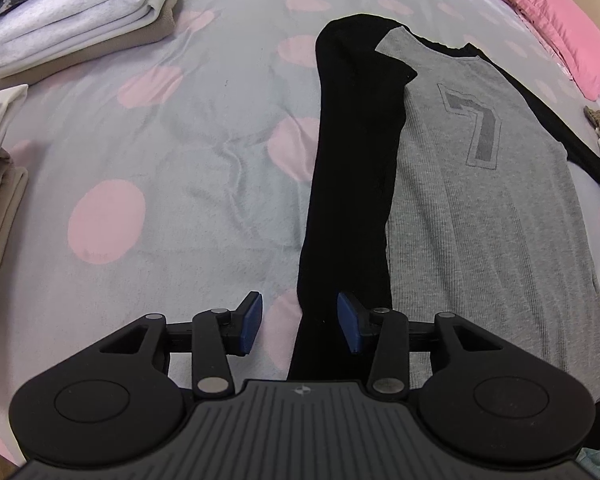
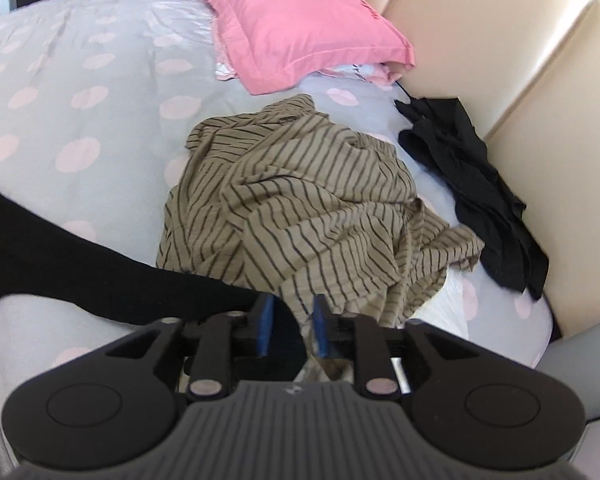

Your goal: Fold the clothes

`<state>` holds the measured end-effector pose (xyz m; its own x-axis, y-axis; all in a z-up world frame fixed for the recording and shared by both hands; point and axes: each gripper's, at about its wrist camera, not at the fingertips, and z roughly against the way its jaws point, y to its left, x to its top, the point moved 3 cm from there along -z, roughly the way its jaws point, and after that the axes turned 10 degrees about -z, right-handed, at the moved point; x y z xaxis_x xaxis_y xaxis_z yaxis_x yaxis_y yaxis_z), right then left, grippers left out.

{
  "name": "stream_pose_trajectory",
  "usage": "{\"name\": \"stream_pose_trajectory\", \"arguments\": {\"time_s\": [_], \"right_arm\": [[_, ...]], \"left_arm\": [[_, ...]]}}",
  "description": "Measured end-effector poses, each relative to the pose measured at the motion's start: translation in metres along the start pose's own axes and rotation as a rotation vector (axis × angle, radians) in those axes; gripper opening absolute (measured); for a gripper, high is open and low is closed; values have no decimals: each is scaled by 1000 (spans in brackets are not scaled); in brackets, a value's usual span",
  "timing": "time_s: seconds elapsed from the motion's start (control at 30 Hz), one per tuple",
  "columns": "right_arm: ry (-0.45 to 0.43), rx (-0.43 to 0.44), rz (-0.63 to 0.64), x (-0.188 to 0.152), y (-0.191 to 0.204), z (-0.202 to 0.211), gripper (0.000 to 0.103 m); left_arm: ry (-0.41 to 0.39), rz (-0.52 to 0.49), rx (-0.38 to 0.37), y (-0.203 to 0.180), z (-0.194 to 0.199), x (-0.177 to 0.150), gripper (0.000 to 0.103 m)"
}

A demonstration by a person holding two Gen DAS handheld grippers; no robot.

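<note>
Lying flat on the bed, the grey raglan shirt (image 1: 480, 208) with a dark "7" on its chest has its left black sleeve (image 1: 352, 184) folded in along the body, running from the far shoulder down to the near hem. It looks like a light, ribbed knit: soft, limp and prone to slumping or wrinkling if lifted by one point. It should not slip much on the fleecy polka-dot bedcover (image 1: 160, 152), so dragging would bunch it; lifting seems better. The other black sleeve (image 2: 80, 272) stretches away to the right across the bedcover, its cuff end reaching in under the right gripper. A sound hold, in my judgement, is a pinch on that cuff, or on hem and shoulder together for a body fold.

The left gripper (image 1: 299, 323) hangs over the near end of the folded sleeve with its jaws spread, the cloth below them and not pinched. The right gripper (image 2: 291, 324) has its jaws parted a little over the other sleeve's end; the pads do not seem to press on it.

Farther right lie a crumpled striped tan garment (image 2: 300, 208) and a black garment (image 2: 480, 184) beside the cream headboard (image 2: 520, 60), with a pink pillow (image 2: 300, 24) beyond. Folded stacks (image 1: 72, 12) sit far left.
</note>
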<state>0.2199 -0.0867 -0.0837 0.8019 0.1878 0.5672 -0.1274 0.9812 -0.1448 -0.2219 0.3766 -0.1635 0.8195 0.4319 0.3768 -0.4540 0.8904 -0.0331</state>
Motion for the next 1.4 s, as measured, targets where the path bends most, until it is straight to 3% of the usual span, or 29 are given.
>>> {"name": "stream_pose_trajectory", "arguments": {"time_s": [0.33, 0.5, 0.63, 0.7, 0.73, 0.77, 0.8, 1.13, 1.27, 1.4], "right_arm": [[88, 144, -172, -20, -31, 7, 34], [141, 214, -263, -33, -22, -3, 42], [163, 201, -291, -38, -9, -17, 42], [164, 175, -291, -39, -7, -23, 34], [162, 158, -285, -39, -7, -24, 24], [160, 140, -279, -39, -6, -26, 3], [155, 125, -272, -39, -7, -26, 3], [-7, 12, -58, -2, -33, 27, 2], [-109, -72, 112, 19, -29, 45, 2], [-92, -191, 319, 13, -19, 26, 2]], "left_arm": [[12, -30, -4, -8, -4, 2, 39], [11, -33, -1, -7, -4, 2, 40], [13, -21, 7, -5, -3, 1, 40], [13, -13, 10, -3, -3, 0, 40], [13, -11, 11, -2, -3, 0, 40], [13, -9, 13, -2, -3, 0, 40], [13, -9, 14, -2, -3, 0, 40], [4, -54, 12, -11, -3, 3, 40], [2, -48, 17, -9, -2, 3, 40], [2, -36, 25, -7, -2, 2, 40]]}}
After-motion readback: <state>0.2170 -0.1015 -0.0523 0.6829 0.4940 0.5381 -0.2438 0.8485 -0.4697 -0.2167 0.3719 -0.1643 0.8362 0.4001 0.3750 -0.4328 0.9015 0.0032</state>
